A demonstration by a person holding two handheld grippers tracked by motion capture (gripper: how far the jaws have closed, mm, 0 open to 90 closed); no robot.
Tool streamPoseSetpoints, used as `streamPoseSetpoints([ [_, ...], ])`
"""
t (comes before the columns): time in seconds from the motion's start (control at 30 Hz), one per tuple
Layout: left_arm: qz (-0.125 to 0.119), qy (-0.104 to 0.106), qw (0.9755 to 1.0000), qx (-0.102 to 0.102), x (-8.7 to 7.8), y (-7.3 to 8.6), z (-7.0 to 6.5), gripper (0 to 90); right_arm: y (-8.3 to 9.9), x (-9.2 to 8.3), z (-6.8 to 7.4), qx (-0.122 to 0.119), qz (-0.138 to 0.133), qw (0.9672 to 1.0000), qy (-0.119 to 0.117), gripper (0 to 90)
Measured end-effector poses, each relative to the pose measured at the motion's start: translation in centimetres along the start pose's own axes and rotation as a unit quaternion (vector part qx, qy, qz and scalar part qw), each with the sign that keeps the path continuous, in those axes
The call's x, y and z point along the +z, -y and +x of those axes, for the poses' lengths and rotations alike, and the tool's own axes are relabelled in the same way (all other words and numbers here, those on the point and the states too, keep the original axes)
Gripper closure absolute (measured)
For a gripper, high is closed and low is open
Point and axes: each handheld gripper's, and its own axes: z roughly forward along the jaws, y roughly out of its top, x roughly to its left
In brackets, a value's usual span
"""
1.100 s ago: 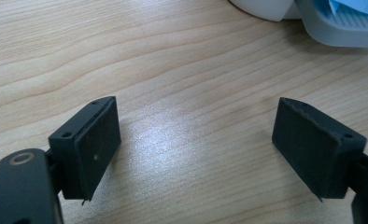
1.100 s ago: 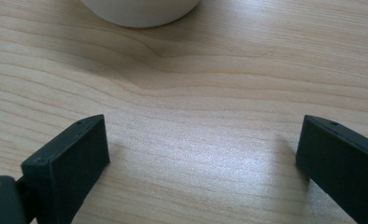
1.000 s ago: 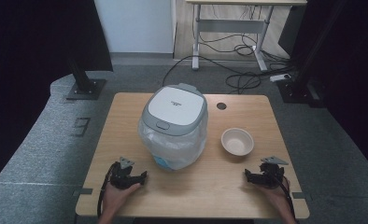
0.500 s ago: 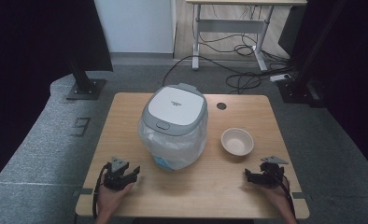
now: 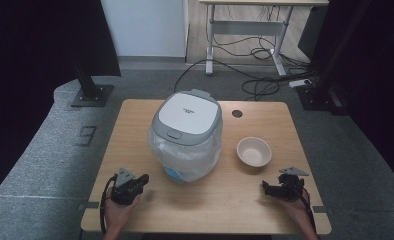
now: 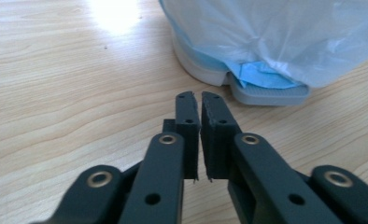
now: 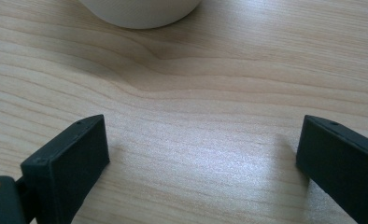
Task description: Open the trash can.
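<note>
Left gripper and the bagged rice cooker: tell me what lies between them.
Nothing but bare table. In the left gripper view, wood alone runs from the shut left gripper to the rice cooker.

A rice cooker [image 5: 186, 131], its body wrapped in clear plastic, is set at the middle of the wooden table [image 5: 135, 120]. A pale bowl [image 5: 254, 151] is placed just to its right. The left gripper [image 5: 144, 178], its jaws just closed with nothing between them, is held near the cooker's front-left. The right gripper [image 5: 263, 187] is held below the bowl.
</note>
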Motion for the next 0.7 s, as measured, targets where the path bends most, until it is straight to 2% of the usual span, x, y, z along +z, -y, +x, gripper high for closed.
streamPoseSetpoints([
  [0.47,-0.002,0.028,0.9996,-0.001,0.6,-0.8,-0.9,90.0,0.0,0.0,0.0,0.002,-0.001,1.0000,0.002,2.0],
  [0.7,-0.003,0.032,0.9995,0.000,1.2,-1.2,-1.4,90.0,0.0,0.0,0.0,0.003,-0.001,1.0000,0.003,2.1],
])
